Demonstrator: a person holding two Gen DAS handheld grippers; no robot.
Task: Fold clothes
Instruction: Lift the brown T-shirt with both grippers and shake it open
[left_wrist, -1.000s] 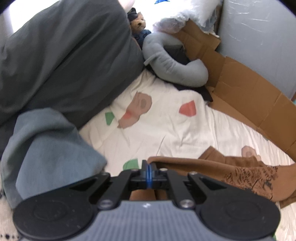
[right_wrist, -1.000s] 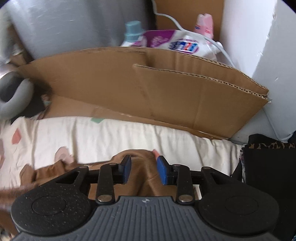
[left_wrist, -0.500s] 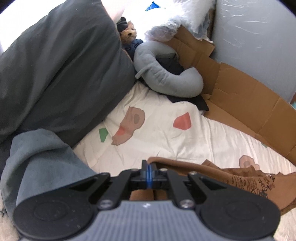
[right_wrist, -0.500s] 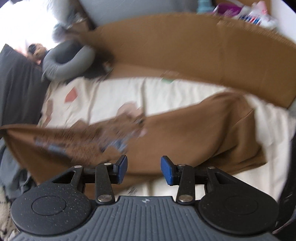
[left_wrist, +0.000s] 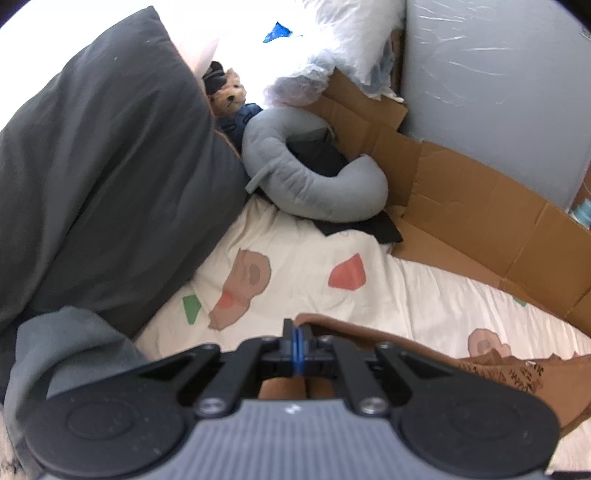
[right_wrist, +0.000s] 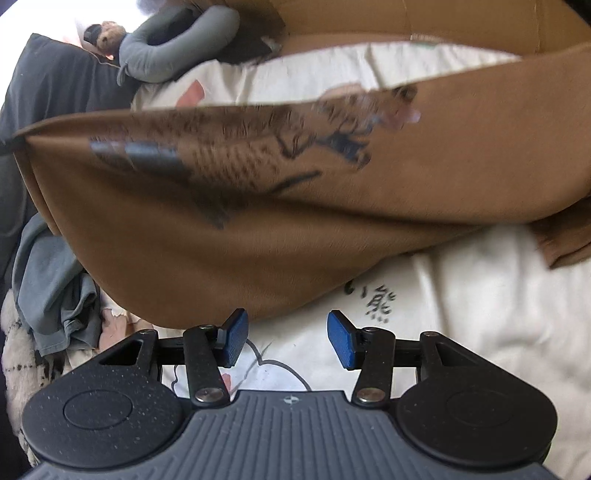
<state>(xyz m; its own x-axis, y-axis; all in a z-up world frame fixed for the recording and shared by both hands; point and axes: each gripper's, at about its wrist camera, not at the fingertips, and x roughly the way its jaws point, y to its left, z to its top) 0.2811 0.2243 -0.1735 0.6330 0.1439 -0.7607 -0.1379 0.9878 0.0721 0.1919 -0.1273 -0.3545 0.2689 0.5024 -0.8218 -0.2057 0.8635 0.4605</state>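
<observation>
A second ago the right wrist view faced a tall cardboard wall with detergent bottles behind it, and a fold of brown cloth sat between the half-parted pads. Now that view looks down on the bed, and the brown T-shirt (right_wrist: 295, 192) stretches as a wide band across the middle of the frame, its dark printed design blurred. In the left wrist view little differs: the grey neck pillow (left_wrist: 314, 184) and the cardboard (left_wrist: 480, 229) sit a bit lower and further left than before.

The right gripper (right_wrist: 282, 338) has its jaws opening, the blue pads standing well apart at the lower centre with nothing between them; the shirt's lower edge lies just above the left pad, and I cannot tell if it touches. The left gripper (left_wrist: 297, 347) is pressed fully together on the shirt's edge at the lower centre of its frame, brown cloth running from the pads off to the lower right.

Under the shirt lies a cream bedsheet (left_wrist: 314, 295) with pink, red and green patches. A dark grey pillow (left_wrist: 103, 177) fills the left of the left wrist view, with a crumpled blue-grey garment (right_wrist: 51, 288) below it. A small teddy bear (left_wrist: 231, 98) sits at the upper centre, beside the neck pillow. Cardboard lines the bed's far edge against a pale wall.
</observation>
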